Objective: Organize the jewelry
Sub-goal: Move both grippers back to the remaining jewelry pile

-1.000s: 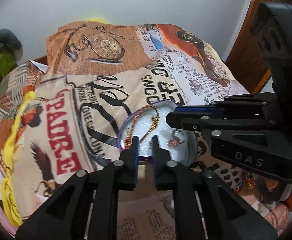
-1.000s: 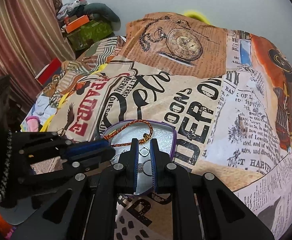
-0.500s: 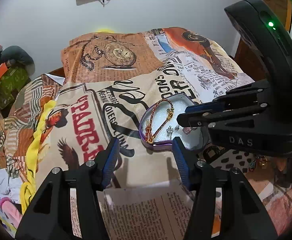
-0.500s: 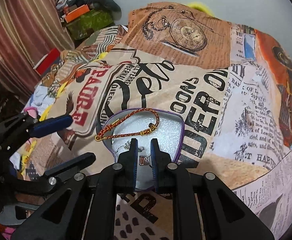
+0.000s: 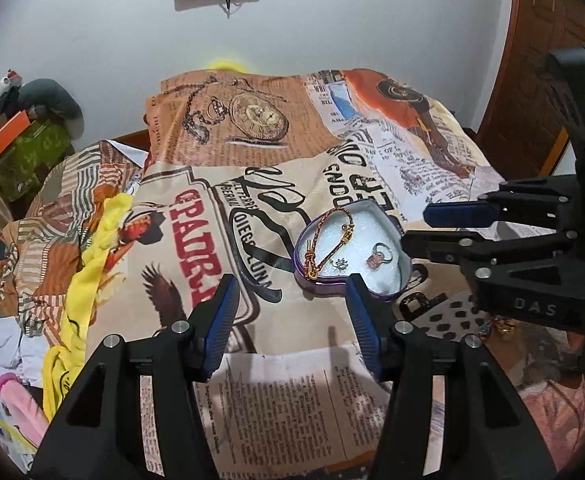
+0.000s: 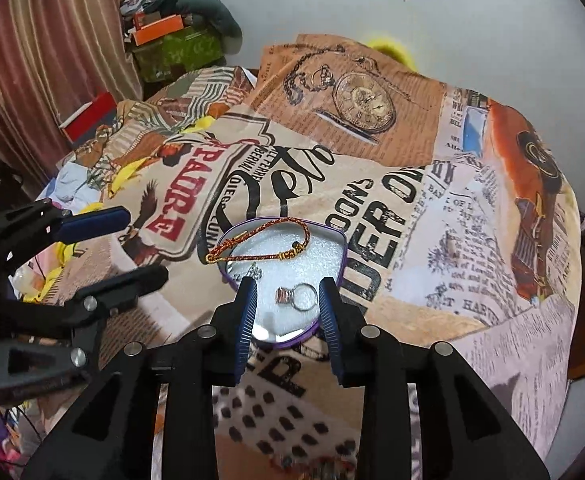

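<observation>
Both grippers hang empty above the bed: left gripper [image 5: 290,312] wide apart, right gripper [image 6: 288,306] just been opening. Ring [image 6: 298,295] and bracelet [image 6: 264,242] lie in the heart box [image 6: 342,248].

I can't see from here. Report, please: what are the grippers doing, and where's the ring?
Left hand-held gripper open, empty. Right hand-held gripper jaws just opening, holding nothing. Ring lying in heart-shaped tin with bracelet. Nothing in the way.
</observation>
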Tool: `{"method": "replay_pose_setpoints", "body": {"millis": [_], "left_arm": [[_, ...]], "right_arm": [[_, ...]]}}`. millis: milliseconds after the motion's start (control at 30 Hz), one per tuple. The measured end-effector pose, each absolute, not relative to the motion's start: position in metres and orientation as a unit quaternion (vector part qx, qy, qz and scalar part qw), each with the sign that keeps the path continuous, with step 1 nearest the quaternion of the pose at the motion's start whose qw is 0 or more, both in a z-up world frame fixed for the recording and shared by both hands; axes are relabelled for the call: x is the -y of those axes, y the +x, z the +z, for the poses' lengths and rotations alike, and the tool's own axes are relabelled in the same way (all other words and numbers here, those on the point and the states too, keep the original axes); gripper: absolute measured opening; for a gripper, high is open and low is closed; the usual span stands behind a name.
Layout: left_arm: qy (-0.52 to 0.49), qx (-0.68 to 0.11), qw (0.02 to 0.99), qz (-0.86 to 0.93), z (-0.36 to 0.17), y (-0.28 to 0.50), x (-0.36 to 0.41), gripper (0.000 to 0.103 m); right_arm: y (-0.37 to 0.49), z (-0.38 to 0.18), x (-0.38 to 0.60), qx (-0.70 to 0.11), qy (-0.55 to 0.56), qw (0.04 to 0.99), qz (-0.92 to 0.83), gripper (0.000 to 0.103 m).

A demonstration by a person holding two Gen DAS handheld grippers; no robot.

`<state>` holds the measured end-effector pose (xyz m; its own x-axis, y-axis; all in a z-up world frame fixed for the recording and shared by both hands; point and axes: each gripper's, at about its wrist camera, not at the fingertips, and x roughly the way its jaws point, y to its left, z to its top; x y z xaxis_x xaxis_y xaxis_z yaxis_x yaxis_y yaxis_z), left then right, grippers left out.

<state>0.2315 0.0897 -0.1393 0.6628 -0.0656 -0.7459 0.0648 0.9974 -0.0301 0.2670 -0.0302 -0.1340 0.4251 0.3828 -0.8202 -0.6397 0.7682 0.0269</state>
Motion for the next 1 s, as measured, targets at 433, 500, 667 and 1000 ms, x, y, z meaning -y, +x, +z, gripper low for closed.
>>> {"method": "replay_pose_setpoints", "body": {"millis": [433, 500, 667, 1000], "left_arm": [[0.012, -0.395, 0.917, -0.06, -0.114, 0.203, -0.058, 0.054], [0.012, -0.395, 0.916, -0.068, -0.113, 0.199, -0.051, 0.055], [0.008, -0.404, 0.91, -0.09, -0.117, 0.194, -0.034, 0.056], [0.002, -0.441, 0.887, -0.141, -0.145, 0.185, 0.006, 0.056]], "right_arm": [[0.234, -0.105, 0.083, -0.409, -0.128, 0.858, 0.283, 0.029], [0.228, -0.102, 0.093, -0.406, -0.127, 0.862, 0.276, 0.029], [0.219, -0.105, 0.113, -0.411, -0.124, 0.863, 0.268, 0.029], [0.201, -0.131, 0.145, -0.431, -0.12, 0.858, 0.252, 0.03]]}}
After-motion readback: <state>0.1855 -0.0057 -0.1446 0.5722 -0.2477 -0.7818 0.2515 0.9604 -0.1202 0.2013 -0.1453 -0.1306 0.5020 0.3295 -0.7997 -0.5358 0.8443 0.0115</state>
